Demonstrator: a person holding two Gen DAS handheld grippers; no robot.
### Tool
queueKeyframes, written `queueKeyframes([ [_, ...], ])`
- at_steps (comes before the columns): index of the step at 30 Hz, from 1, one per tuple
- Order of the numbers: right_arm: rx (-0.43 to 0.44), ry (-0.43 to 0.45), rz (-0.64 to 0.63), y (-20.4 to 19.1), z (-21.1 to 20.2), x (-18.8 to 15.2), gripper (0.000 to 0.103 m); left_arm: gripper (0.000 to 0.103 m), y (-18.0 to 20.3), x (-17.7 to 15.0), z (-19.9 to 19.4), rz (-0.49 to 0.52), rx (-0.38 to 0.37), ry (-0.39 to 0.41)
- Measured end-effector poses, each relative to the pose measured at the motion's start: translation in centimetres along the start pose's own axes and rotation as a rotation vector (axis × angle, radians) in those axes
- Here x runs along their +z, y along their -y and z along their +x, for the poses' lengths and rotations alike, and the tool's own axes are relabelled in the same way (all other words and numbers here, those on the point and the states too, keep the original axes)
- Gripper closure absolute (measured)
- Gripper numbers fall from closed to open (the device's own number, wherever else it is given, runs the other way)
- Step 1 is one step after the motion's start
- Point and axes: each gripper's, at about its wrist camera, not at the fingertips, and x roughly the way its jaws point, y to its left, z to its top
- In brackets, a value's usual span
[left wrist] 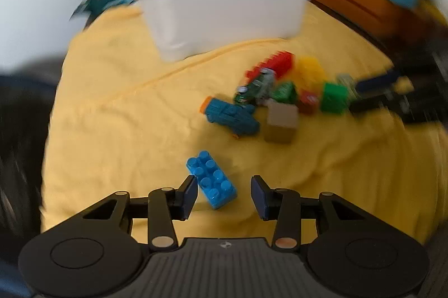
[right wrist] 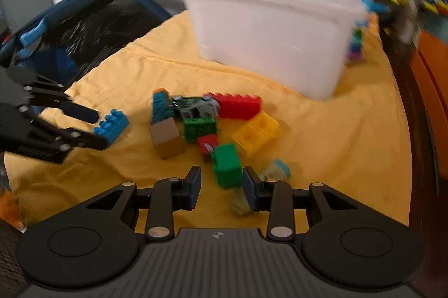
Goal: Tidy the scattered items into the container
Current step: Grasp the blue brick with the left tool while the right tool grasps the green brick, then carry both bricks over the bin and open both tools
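Blue brick (left wrist: 211, 179) sits between the left gripper's (left wrist: 224, 195) parted jaws, ungrasped on the yellow cloth (left wrist: 112, 130); closing comes next. Right gripper (right wrist: 221, 187) gapes around the green block (right wrist: 226, 165), not clamped, short of the white tub (right wrist: 268, 40).

A rumpled yellow cloth (right wrist: 322, 130) lies beside a dark mesh chair (right wrist: 92, 26).

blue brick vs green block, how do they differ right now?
The blue brick is long, low and studs-up; the green block is stubbier and taller. The brick lies against one pad of the open left claw, well apart from the pile; the block sits at the pile's edge, between the right claw's pads. Both rest on the yellow cloth.
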Motion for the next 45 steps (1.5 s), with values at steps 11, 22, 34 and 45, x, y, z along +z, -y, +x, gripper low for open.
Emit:
queueKeyframes([
  [11,-0.169,-0.036,-0.224,-2.0,2.8,0.2,0.078,0.072,0.4,-1.1,1.2,-0.092,0.025,-0.004],
  [22,-0.145,-0.077,-0.255,-1.8,4.4,-0.5,0.069,0.071,0.3,-0.5,1.4,-0.046,0.013,-0.003],
  [34,-0.016,-0.098,-0.111,-1.5,3.1,-1.0,0.069,0.076,0.0,-0.6,0.7,-0.051,0.008,0.047],
  [45,-0.092,0.148,-0.095,0.8,-2.9,6.7,0.069,0.076,-0.9,10.6,-7.7,0.044,0.019,0.327],
])
